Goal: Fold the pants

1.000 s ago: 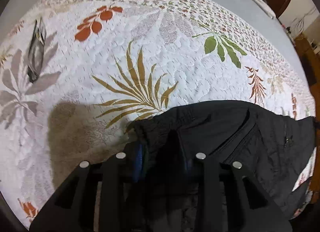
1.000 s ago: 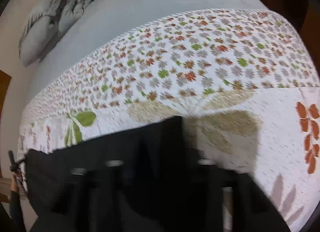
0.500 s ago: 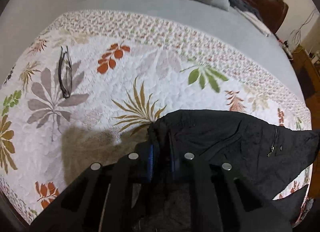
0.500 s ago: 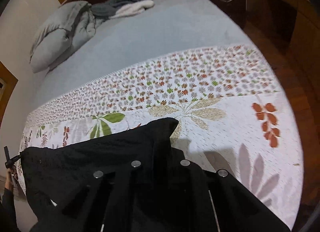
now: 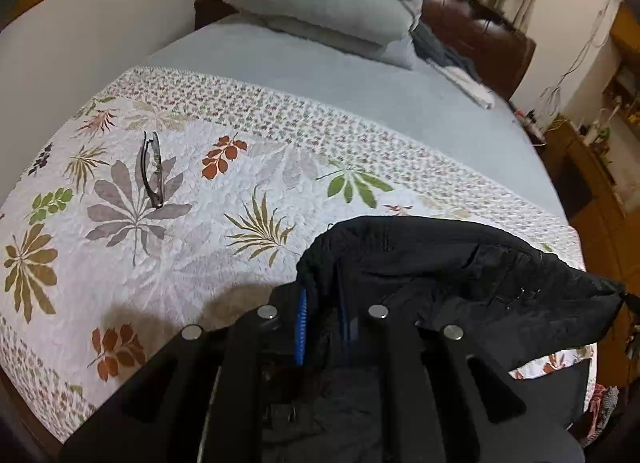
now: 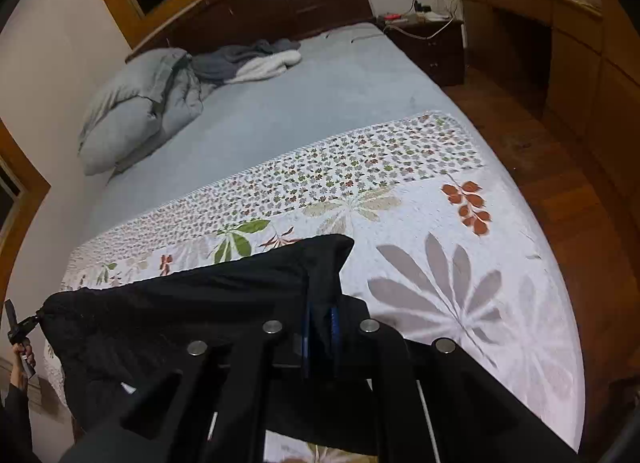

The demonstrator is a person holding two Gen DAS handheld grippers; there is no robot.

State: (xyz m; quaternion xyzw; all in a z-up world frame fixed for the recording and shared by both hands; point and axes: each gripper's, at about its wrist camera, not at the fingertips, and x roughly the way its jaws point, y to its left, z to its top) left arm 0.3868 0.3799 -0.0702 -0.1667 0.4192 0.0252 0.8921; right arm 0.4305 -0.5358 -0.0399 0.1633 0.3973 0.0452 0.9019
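Bedroom light falls on a bed [image 6: 320, 75] whose near half is covered by a white quilt [image 5: 192, 247] printed with leaves, and that is where the work sits. At the near edge of the bed the left gripper [image 5: 322, 323] is clamped narrow on a bunched corner of the black pants [image 5: 460, 279], its blue pads pressing the cloth between them; the right gripper [image 6: 320, 333] pinches the opposite corner the same way. Between the two the pants hang taut as a raised band across the near part of the quilt, with the lower cloth draping down behind the grippers, so the fold seems under way but not yet laid. Further out, a pair of glasses [image 5: 152, 171] lies on the quilt toward its left side, well apart from the pants, and a grey comforter [image 6: 140, 103] and loose clothes are heaped at the head of the bed. The risk, as I judge it, lies in the thin pinches: a sharp tug from either side could pull a corner free and drop the cloth in a heap. Uneven height between the grippers would lay the edge skewed, and a wide sweep leftward could drag cloth over the glasses.
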